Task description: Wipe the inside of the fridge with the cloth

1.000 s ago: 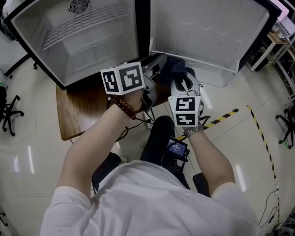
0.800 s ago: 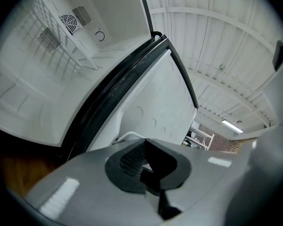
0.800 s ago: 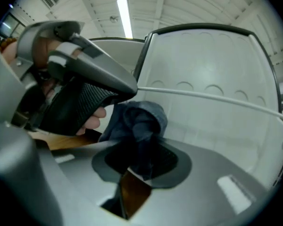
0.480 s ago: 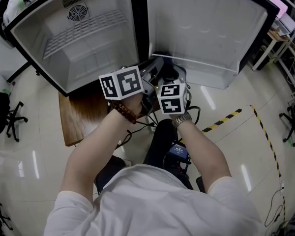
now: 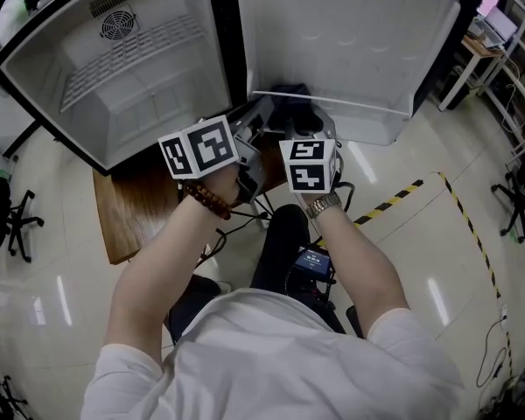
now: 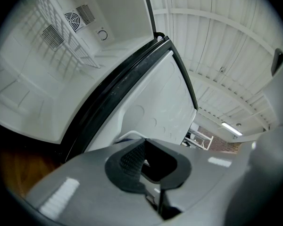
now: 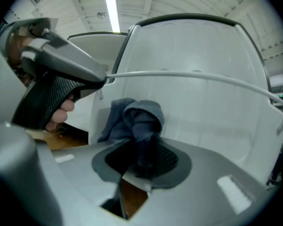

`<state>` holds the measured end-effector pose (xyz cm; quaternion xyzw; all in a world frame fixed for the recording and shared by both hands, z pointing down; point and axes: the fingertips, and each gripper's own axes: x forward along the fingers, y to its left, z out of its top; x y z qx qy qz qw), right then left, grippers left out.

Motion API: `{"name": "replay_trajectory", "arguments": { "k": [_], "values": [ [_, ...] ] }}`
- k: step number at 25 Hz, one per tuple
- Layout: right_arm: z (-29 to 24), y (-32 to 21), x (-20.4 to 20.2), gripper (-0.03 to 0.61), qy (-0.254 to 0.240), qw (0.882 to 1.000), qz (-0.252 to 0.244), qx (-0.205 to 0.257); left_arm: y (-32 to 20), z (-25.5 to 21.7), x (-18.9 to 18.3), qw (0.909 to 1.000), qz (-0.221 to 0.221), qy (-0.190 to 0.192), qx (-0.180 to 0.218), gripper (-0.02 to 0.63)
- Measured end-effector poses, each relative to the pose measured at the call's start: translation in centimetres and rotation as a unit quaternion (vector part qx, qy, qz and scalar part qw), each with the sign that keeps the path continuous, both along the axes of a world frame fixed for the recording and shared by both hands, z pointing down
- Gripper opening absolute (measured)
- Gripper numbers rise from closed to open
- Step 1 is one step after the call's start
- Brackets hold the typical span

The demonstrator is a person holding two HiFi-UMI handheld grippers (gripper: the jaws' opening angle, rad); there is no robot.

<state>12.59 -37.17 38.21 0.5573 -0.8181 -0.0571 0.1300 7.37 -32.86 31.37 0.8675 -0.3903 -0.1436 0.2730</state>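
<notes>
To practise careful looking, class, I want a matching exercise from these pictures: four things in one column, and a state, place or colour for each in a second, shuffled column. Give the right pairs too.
Things
1. cloth
2. left gripper
3. fridge door
4. table

Descriptions
a. brown wood
b. swung open
c. shut, nothing in it
d. held by the right gripper

Pairs: 1-d; 2-c; 3-b; 4-a
</notes>
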Motion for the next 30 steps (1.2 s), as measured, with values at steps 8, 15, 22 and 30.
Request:
{"name": "replay_trajectory", "arguments": {
  "k": [8,15,22,30],
  "values": [
    [0.4,0.0,5.2,0.103,-0.013,0.999,0.044,0.003,-0.1,0.1,-0.1,0.9999,-0.002,0.012,-0.003,0.004],
    [0.3,0.2,10.3,0.103,-0.013,0.996,0.087,0.005,-0.2,0.2,0.0,0.9999,-0.004,0.010,-0.004,0.005],
    [0.7,0.1,14.5,0.103,-0.013,0.992,0.129,0.005,-0.3,0.5,-0.1,0.9999,-0.004,0.010,-0.008,0.005],
    [0.8,0.3,17.1,0.103,-0.021,0.987,0.158,0.006,-0.3,0.6,-0.1,0.9999,-0.005,0.010,-0.009,0.004]
  ]
}}
